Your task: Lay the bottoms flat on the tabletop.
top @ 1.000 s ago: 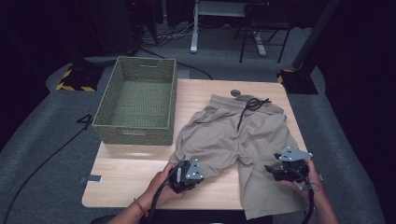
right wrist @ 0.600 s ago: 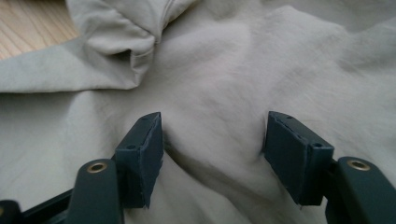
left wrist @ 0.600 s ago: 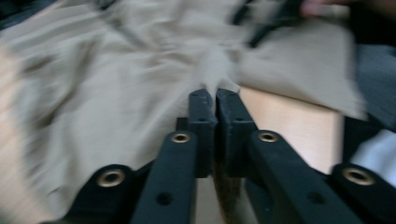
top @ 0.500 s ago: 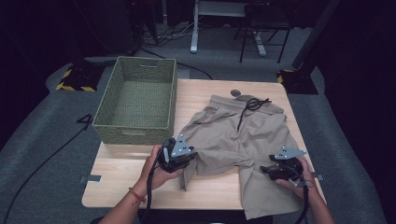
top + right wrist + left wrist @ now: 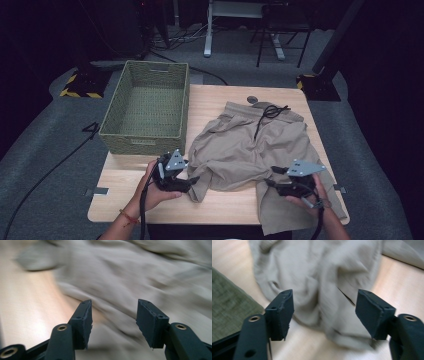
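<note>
i have the table (image 5: 150,200) under me, a pale wooden top with its near edge by my forearms. on its far left corner sits the basket (image 5: 145,112), green and woven, its left side overhanging the table's left edge.

the shorts (image 5: 250,145) come next, tan and rumpled, spread over the right half of the table. the waistband lies toward the far edge with a black drawstring (image 5: 267,114) looped on top of it. 1 leg runs down to the near right corner and hangs a little past the near edge. the other leg is bunched toward the middle, and its crumpled end lies near the near edge, just beside my left gripper.

my left gripper (image 5: 186,181) is near the near edge, left of centre, pointing at that bunched cloth. in the left gripper view (image 5: 324,312) the jaws stand wide apart and have just been opening; cloth lies ahead of them and below, but the pads press on nothing, so it holds nothing.

my right gripper (image 5: 272,181) is near the near right corner, over the leg of the shorts there. in the right gripper view (image 5: 112,320) the jaws are partly open and have just been closing a little; blurred cloth shows past the gap, the pads look clear of it, and i see nothing gripped.
</note>
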A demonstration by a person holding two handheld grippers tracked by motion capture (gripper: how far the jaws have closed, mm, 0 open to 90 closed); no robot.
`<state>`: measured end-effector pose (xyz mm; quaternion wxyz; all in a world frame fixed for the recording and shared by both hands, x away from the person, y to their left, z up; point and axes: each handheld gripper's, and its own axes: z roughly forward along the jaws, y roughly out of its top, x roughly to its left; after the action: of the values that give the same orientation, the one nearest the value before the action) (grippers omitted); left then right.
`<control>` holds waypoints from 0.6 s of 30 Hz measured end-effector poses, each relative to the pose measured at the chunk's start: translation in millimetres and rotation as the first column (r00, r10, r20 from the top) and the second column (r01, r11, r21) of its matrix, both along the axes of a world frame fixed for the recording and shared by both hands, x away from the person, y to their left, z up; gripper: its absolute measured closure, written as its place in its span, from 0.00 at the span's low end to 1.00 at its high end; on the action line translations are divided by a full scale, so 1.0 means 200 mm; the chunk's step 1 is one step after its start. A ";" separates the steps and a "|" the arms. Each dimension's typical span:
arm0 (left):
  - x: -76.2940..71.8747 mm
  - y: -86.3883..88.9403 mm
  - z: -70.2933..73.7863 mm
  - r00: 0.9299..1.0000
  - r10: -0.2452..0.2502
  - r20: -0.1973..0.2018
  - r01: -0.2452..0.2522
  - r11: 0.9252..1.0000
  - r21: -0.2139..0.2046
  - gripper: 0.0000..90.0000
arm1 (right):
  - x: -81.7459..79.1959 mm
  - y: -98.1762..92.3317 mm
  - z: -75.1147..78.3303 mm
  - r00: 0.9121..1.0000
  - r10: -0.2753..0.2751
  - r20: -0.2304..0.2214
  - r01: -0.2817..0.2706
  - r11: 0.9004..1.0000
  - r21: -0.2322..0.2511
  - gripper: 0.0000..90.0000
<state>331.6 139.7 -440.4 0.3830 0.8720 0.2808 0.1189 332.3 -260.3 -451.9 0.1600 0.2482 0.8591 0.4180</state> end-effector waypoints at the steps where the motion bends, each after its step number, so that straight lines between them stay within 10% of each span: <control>1: -0.02 0.01 -0.01 1.000 -0.010 -0.011 0.010 1.000 0.001 0.29 | -0.01 0.07 0.00 0.999 0.033 0.000 -0.033 0.999 -0.015 0.52; 10: -0.05 -0.05 -0.22 0.993 -0.041 -0.109 0.045 0.998 0.035 0.25 | 0.05 0.52 -0.12 0.978 0.204 -0.049 -0.209 0.968 -0.141 0.48; 17: -0.02 -0.08 -0.28 0.991 -0.037 -0.126 0.044 0.998 0.053 0.29 | 0.13 0.59 -0.20 0.973 0.198 -0.115 -0.214 0.964 -0.156 0.52; 18: -0.02 -0.08 -0.28 0.993 -0.041 -0.113 0.048 0.997 0.059 0.32 | 0.14 0.59 -0.20 0.975 0.188 -0.122 -0.204 0.968 -0.145 0.65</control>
<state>328.4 124.6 -495.7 0.3420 0.8948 0.2783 0.0701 359.8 -142.6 -491.3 0.0902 0.1708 0.9170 0.3490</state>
